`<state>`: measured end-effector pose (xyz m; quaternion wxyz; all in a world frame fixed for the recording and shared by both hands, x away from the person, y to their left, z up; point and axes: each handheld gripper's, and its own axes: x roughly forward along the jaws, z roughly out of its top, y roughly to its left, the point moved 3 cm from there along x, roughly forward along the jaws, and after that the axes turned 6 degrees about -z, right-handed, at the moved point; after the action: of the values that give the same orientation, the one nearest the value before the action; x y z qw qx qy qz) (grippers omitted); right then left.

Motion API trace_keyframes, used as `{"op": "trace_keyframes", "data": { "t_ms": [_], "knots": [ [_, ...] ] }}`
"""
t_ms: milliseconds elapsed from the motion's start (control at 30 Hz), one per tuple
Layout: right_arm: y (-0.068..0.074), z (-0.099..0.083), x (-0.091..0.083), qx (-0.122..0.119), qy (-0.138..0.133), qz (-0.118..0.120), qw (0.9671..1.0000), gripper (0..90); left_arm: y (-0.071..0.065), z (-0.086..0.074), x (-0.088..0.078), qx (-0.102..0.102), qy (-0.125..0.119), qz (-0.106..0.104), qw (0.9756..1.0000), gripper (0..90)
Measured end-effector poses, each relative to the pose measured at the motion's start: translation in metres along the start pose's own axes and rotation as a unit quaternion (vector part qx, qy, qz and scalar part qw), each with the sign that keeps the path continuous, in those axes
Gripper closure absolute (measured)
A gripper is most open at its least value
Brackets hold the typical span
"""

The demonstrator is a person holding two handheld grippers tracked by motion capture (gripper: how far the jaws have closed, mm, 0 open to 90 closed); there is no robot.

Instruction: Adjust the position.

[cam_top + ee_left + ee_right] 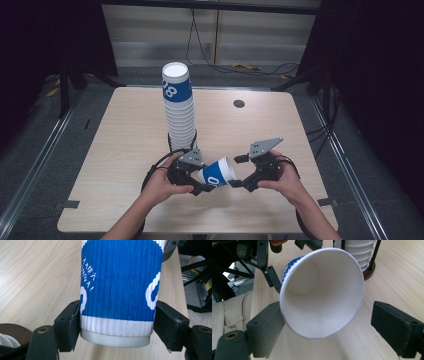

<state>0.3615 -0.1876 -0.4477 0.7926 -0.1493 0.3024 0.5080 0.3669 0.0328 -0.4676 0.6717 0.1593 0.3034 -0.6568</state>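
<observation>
A blue-and-white ribbed paper cup (218, 173) is held sideways above the table's front, its open mouth facing right. My left gripper (202, 179) is shut on it near its base; in the left gripper view both pads (74, 322) press the cup (120, 285) at the white band. My right gripper (237, 171) stands open around the cup's rim. In the right gripper view the white inside of the cup (322, 290) faces me. One jaw sits right at the rim and the other stands clearly apart, so my right gripper (329, 315) does not clamp the cup.
A tall stack of matching cups (178, 105) stands in a black rod holder at the middle of the wooden table (125, 150), just behind the left hand. A small round grommet (239, 104) sits at the back. Cables lie on the floor beyond.
</observation>
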Motion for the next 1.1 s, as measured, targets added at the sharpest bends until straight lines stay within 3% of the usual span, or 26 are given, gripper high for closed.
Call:
{"op": "trace_keyframes", "data": {
  "t_ms": [800, 1100],
  "knots": [
    [0.002, 0.006, 0.016, 0.002, 0.001, 0.035, 0.9994, 11.1, -0.001, 0.0, 0.002, 0.001, 0.004, -0.007, 1.0, 28.6],
    [-0.001, 0.005, 0.019, 0.017, -0.002, 0.041, 0.999, 11.9, 0.0, -0.002, 0.003, 0.0, 0.001, -0.006, 1.0, 28.6]
  ]
}}
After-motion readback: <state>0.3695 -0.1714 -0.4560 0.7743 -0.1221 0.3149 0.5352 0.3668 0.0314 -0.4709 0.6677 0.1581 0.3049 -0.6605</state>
